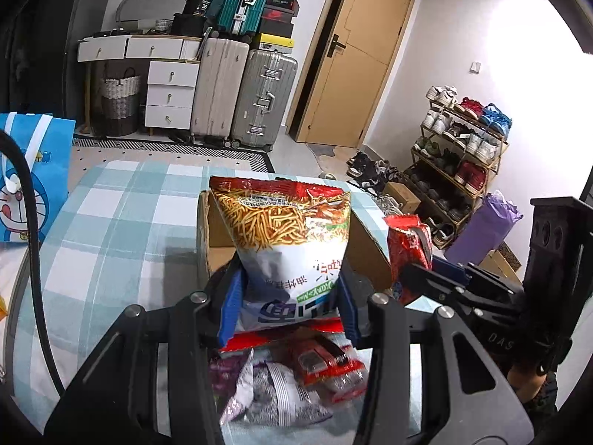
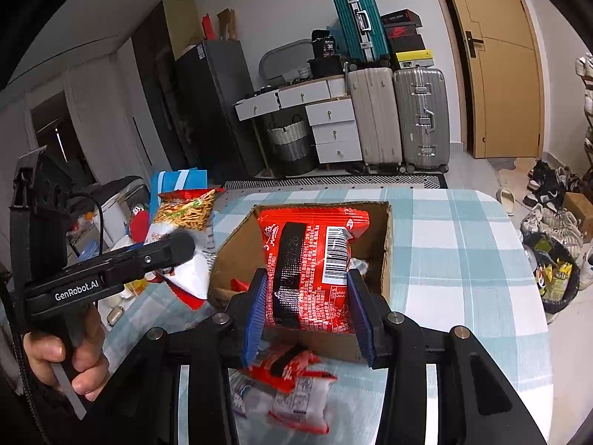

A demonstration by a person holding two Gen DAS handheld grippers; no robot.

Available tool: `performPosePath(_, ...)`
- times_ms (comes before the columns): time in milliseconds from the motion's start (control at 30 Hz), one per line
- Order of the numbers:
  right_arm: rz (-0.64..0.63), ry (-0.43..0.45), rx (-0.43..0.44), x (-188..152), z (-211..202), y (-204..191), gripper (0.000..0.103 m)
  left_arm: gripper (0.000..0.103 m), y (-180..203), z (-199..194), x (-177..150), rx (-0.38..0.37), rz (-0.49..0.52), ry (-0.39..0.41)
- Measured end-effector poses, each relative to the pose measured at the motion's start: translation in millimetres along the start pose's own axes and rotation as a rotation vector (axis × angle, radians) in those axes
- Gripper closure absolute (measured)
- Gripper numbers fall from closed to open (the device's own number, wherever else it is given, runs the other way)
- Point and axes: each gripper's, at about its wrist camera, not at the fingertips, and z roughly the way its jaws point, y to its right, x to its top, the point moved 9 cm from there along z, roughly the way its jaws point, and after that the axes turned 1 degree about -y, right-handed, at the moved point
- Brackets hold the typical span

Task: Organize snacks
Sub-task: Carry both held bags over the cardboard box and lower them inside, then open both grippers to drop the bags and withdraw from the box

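Observation:
My left gripper (image 1: 287, 306) is shut on a white and red bag of fried noodle sticks (image 1: 285, 230), held upright in front of an open cardboard box (image 1: 218, 237). My right gripper (image 2: 307, 315) is shut on a red snack packet with a barcode (image 2: 307, 263), raised over the cardboard box (image 2: 385, 244). In the left wrist view the red packet (image 1: 407, 244) shows at the right, beside the other gripper. The noodle bag (image 2: 185, 215) appears at the left of the right wrist view. Loose red and white packets (image 1: 292, 382) (image 2: 292, 389) lie on the checked tablecloth below both grippers.
The table (image 2: 463, 252) has a blue and white checked cloth. A blue cartoon bag (image 1: 26, 170) stands at its left edge. A person's hand (image 2: 70, 356) grips the left tool. Suitcases (image 1: 244, 92), drawers, a door and a shoe rack (image 1: 459, 155) stand beyond.

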Motion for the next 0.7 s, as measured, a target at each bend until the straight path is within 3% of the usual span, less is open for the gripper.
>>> performPosePath(700, 0.007, -0.1, -0.009, 6.9, 79.3, 19.3, 0.061, 0.062, -22.3, 103.3, -0.7, 0.072, 0.04, -0.088)
